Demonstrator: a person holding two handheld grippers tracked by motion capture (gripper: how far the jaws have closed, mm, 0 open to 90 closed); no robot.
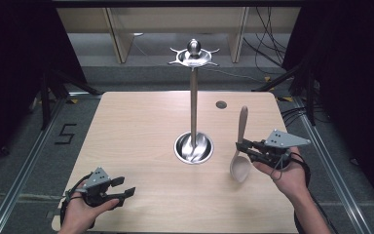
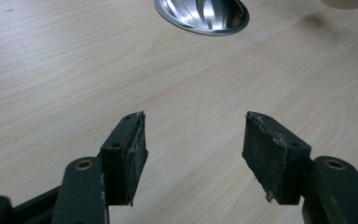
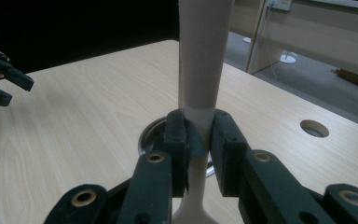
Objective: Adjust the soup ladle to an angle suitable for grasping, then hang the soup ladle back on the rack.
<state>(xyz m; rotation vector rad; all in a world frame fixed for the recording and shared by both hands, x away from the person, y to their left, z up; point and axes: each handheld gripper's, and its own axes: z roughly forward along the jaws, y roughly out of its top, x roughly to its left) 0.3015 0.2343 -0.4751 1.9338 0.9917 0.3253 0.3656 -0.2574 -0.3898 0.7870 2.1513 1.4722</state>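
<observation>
High view: right gripper (image 1: 240, 147) pinched the spoon (image 1: 241, 155) at stand's (image 1: 193, 92) 3 o'clock, hanging not done yet; left gripper (image 1: 125, 187) spread, idle.

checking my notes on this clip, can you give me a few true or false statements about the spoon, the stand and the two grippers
1. The right gripper is shut on the spoon. True: its jaws clamp the pale handle.
2. The left gripper holds the spoon. False: its jaws stand open over bare table, with nothing between them.
3. The spoon hangs from the top of the metal stand. False: it is in the right gripper, to the right of the stand and apart from it.
4. The stand's round base sits near the middle of the table. True.
5. The spoon's bowl points toward the person. True: the handle points away.
</observation>
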